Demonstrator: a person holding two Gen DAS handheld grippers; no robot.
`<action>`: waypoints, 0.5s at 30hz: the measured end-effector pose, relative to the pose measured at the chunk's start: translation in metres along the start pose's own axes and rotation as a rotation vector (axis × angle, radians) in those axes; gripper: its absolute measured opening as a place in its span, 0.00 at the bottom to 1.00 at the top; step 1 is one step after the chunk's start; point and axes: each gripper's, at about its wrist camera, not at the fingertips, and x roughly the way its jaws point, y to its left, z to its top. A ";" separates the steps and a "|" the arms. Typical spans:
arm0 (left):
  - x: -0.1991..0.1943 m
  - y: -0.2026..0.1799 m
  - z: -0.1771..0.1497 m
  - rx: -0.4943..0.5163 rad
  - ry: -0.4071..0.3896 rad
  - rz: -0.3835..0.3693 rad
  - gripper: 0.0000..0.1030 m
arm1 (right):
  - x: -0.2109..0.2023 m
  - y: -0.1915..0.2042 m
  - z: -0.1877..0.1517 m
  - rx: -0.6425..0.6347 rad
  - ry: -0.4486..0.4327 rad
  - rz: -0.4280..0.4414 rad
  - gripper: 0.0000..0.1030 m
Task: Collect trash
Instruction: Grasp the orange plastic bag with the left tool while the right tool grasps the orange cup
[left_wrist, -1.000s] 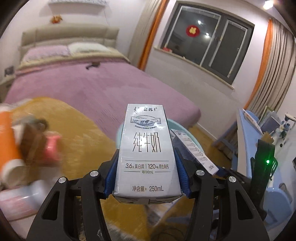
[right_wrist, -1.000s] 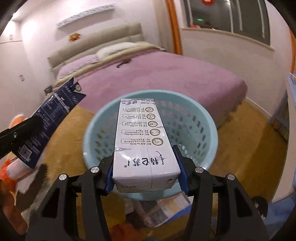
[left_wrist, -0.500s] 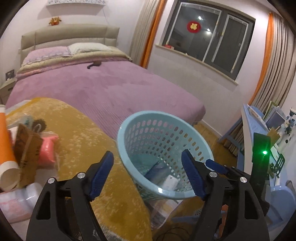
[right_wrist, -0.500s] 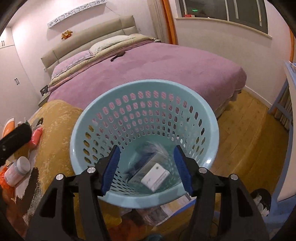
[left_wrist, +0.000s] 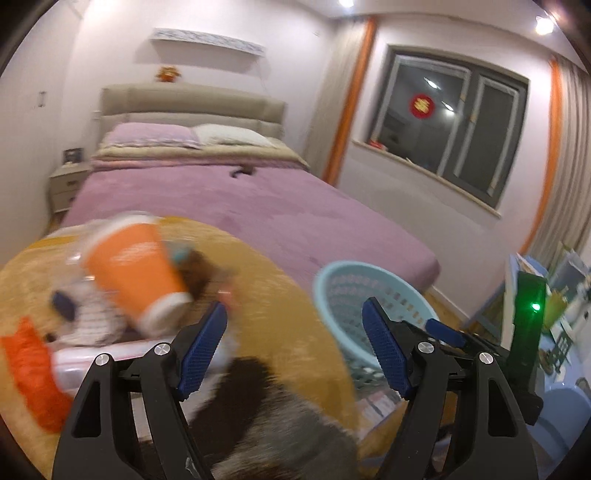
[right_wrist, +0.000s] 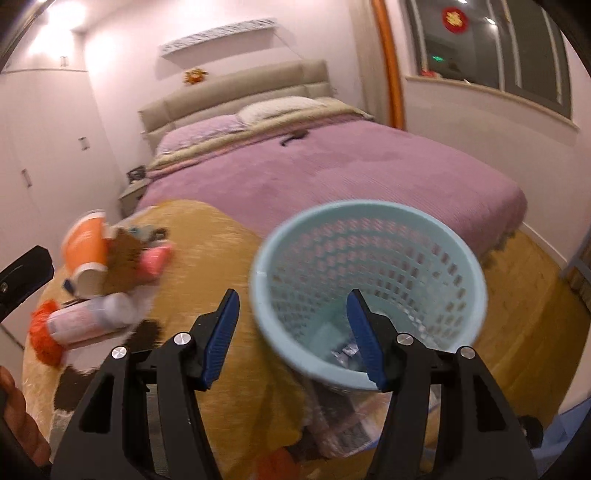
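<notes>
A light blue perforated basket (right_wrist: 369, 280) stands beside the yellow-covered table; it also shows in the left wrist view (left_wrist: 369, 291). Cartons lie at its bottom (right_wrist: 332, 343). My right gripper (right_wrist: 293, 332) is open and empty at the basket's near-left rim. My left gripper (left_wrist: 295, 347) is open and empty above the table. A pile of trash lies on the table: an orange paper cup (left_wrist: 136, 266), a white bottle (right_wrist: 88, 317), an orange crumpled wrapper (left_wrist: 33, 373), a pink item (right_wrist: 155, 258) and brown paper (right_wrist: 122, 258).
A purple bed (left_wrist: 240, 206) fills the room behind the table. The yellow fuzzy cover (right_wrist: 221, 258) has dark brown patches (left_wrist: 258, 406). A blue desk with clutter (left_wrist: 554, 295) stands at the right. Bagged packs (right_wrist: 340, 424) lie under the basket. A hand (right_wrist: 14, 417) shows at the lower left.
Both grippers let go of their milk cartons, which now lie in the basket. Both have since swung left toward the trash pile, and the views are blurred by motion.
</notes>
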 end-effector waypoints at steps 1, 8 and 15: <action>-0.007 0.006 -0.001 -0.010 -0.007 0.020 0.72 | -0.002 0.008 0.000 -0.015 -0.008 0.011 0.55; -0.055 0.079 -0.009 -0.123 -0.040 0.228 0.77 | 0.000 0.074 -0.002 -0.120 -0.013 0.110 0.55; -0.072 0.157 -0.025 -0.280 0.013 0.345 0.77 | 0.016 0.126 0.000 -0.184 0.006 0.193 0.55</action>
